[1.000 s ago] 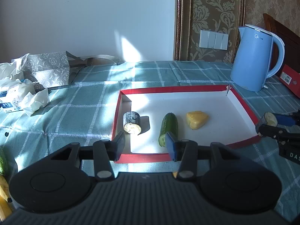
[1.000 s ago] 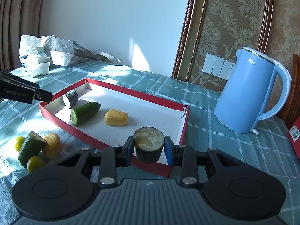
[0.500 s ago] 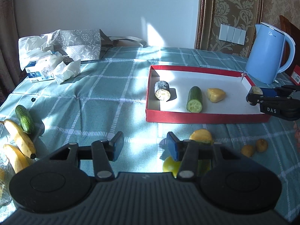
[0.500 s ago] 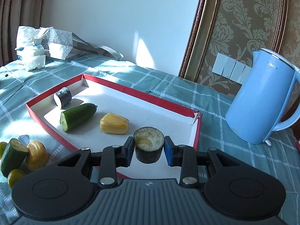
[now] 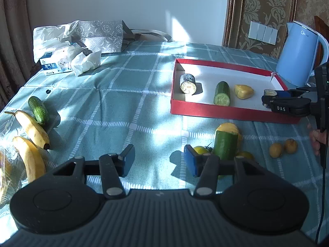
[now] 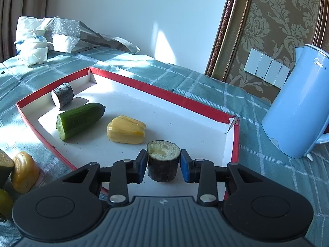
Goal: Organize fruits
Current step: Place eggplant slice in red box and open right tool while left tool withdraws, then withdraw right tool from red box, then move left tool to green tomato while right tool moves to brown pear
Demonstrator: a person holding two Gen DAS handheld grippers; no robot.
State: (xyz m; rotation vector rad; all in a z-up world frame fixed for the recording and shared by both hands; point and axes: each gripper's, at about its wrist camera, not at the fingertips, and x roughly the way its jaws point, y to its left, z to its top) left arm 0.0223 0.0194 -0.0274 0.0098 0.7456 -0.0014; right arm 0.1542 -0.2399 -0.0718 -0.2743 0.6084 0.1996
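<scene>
Nearest the right wrist camera, the right gripper [image 6: 163, 165] pinches an upright eggplant chunk [image 6: 163, 160] between its fingers, low over the red tray [image 6: 164, 89] near its 5 o'clock corner. Toward 10 o'clock lie a yellow pepper piece [image 6: 125, 129], a cucumber half [image 6: 79, 119] and another eggplant chunk [image 6: 62, 97]. The left gripper [image 5: 159, 163] has just been opening, its fingers spread on nothing above the desk [image 5: 123, 103]. Releasing too close to the rim could tip the chunk out.
</scene>
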